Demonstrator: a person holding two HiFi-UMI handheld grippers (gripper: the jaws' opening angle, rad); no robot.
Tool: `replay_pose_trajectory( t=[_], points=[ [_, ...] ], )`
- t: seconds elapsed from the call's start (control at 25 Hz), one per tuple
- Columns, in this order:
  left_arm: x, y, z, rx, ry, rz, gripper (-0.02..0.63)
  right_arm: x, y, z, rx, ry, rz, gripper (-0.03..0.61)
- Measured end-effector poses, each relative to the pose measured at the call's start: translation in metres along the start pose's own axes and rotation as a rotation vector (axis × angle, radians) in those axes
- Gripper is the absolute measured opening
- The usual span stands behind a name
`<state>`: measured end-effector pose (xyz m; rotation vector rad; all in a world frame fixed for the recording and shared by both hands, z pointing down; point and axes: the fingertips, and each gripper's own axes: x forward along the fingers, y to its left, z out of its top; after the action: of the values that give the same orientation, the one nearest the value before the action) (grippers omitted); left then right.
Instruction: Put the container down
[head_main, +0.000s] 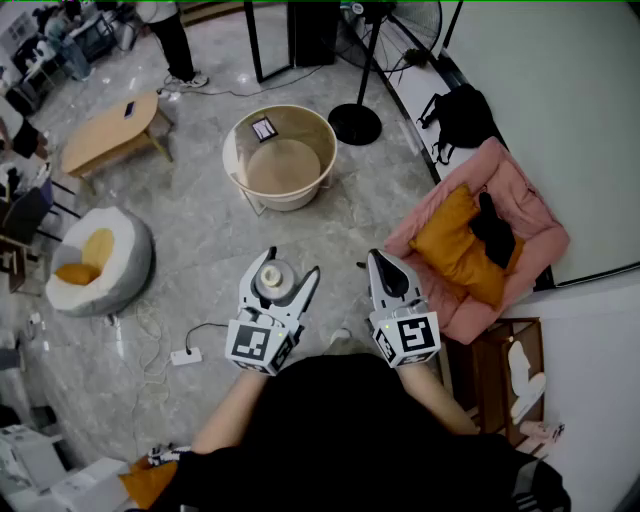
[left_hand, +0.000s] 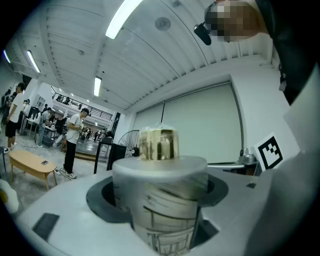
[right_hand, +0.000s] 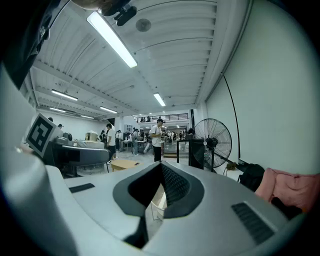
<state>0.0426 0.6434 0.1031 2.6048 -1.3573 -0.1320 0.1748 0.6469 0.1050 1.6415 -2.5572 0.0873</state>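
The left gripper is clenched round the white cylindrical container with a printed label and a shiny gold cap. The left gripper view has the jaws spread wide with their dark pads hugging the body on both sides. The container stands upright in that grip, cap on top, up in the air over the grey marbled floor. Just beside it, at 3 o'clock, the right gripper grasps nothing, and its own view shows the two jaws drawn together at the tips.

From the container, a round beige tub on a wire stand sits at 12 o'clock. A pink padded bed with a mustard cushion lies at 3 o'clock, and a white beanbag with a yellow pillow at 9 o'clock. A low wooden table stands at 10 o'clock.
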Motion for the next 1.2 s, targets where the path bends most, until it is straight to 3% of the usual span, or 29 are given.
replay_pose_trajectory(
  t=[0.28,0.72,1.2],
  points=[
    [0.026,-0.012,-0.005,0.003,0.005,0.031,0.347,-0.005,-0.035,-0.002,0.006,-0.006,0.007,0.021],
    [0.052,-0.049,-0.024,0.022,-0.017,0.140,0.347,-0.016,-0.084,-0.019,0.017,-0.034,0.118,0.021],
    [0.090,-0.057,-0.026,0.063,0.031,0.176,0.347,-0.002,-0.136,-0.031,0.052,-0.031,0.108,0.021]
  ],
)
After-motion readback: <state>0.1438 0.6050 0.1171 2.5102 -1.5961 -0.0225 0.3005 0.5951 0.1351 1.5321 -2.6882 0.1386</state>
